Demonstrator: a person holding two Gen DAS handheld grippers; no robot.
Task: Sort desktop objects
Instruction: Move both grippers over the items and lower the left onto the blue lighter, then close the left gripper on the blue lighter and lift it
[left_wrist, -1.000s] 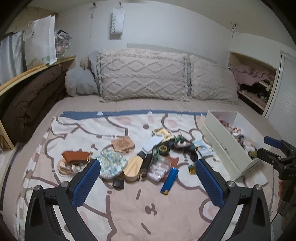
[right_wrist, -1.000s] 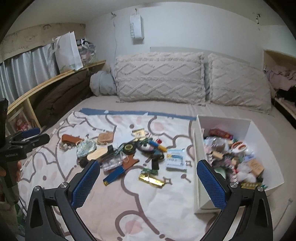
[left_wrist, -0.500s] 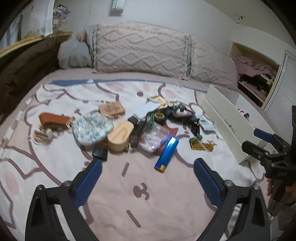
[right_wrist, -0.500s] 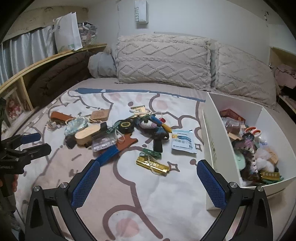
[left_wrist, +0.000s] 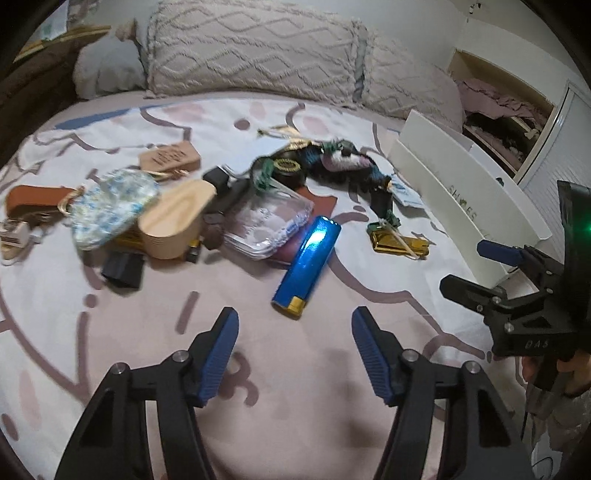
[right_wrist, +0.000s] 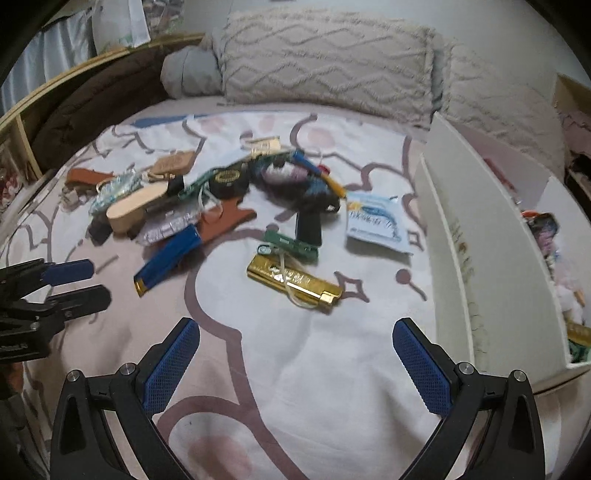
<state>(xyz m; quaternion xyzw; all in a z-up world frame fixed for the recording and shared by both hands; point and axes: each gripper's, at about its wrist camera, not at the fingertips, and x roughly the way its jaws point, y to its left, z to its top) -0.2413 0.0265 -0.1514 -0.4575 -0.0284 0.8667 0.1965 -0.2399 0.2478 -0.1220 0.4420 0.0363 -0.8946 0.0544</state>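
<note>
A bedroom: a bed with a pale cartoon-print blanket carries the clutter, with two knitted cream pillows at its head and a brown duvet along one side.

The left hand-held gripper hovers just short of a glossy blue metal cylinder-shaped case with a gold end cap. Its jaws are closing, with nothing between them yet; the gold end lies just ahead of the gap. The right hand-held gripper stands wide open and empty over bare blanket, near a shiny gold foil-wrapped bar with a loop of white cord over it.

The blue case looks rigid, light and slick, so it would likely roll or squirt out of a shallow pinch. Taking it across its width near the middle, pads flat on the two long sides, seems safest. The soft blanket will give under pressure, so the fingers can sink a little beside it. The gold bar looks stiff and flat; its long edges are the natural hold, though the cord may snag on the green clip just beside it.

A tall white cardboard box stands at the right of the pile, already holding a jumble of small items, too blurred to name. A light wooden oval box lies closed in the pile, its contents unseen.
</note>
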